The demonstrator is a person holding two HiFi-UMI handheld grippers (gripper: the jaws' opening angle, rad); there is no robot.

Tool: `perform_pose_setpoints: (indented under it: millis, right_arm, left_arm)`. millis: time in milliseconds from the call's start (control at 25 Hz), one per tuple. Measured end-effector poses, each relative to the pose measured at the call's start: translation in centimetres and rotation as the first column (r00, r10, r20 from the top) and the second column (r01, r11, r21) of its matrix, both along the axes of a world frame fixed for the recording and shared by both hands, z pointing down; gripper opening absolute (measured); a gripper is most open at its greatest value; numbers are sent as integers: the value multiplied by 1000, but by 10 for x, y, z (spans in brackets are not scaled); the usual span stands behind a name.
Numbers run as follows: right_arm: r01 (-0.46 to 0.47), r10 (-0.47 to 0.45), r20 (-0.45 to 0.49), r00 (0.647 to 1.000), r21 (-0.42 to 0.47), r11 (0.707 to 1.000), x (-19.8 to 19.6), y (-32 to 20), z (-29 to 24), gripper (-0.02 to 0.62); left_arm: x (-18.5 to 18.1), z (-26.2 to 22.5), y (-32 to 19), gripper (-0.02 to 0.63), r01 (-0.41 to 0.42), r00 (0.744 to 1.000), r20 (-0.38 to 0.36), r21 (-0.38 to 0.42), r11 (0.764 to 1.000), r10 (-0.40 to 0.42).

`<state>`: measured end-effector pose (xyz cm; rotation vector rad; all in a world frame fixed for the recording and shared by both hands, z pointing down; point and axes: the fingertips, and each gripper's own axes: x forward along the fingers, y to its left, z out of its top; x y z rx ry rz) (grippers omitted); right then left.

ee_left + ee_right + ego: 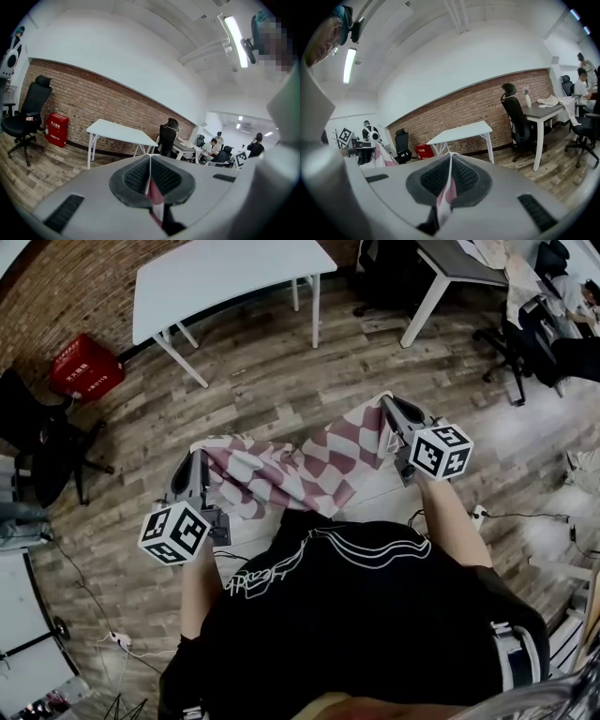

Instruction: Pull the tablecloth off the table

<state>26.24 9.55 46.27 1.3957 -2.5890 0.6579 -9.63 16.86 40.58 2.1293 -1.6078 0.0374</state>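
**Cloth held by two thin edge pinches: slip and snag risk**

Location of item: the checked tablecloth (302, 468) hangs in front of the person, strung between the left gripper (197, 457) and the right gripper (387, 403). It sags in the middle, and its lower edge runs behind the person's dark shirt (375, 615), so where it ends cannot be seen. A pale surface (394, 489) shows just under the cloth. It may be the table the cloth comes off, but too little of it is visible to confirm.

Grip state: each gripper view shows the ribbed pads (137, 177) pressed together on a thin fold of red and white fabric. The same holds on the right-hand pads (465, 177). Only a narrow strip of cloth sits in each pinch.

Assessed risks:
- Slip. With so little fabric caught, a sharp tug or spreading the grippers apart would likely draw a corner out.
- Uneven load. The right gripper sits further out than the left, so one pinch probably bears more weight.
- Snag. The hidden lower edge could catch on the pale surface and pull against both grips.
- Footing. A cable (525, 516) lies on the wooden floor (281, 381) to the person's right, so a step that way could foul it
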Motion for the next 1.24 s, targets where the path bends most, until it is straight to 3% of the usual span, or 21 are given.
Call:
perform_pose_setpoints:
  millis: [1240]
  right_arm:
    - [-11, 12, -47, 999, 9, 1000, -23, 13, -13, -3]
  left_arm:
    - [-9, 8, -7, 5, -63, 997, -35, -11, 998, 62]
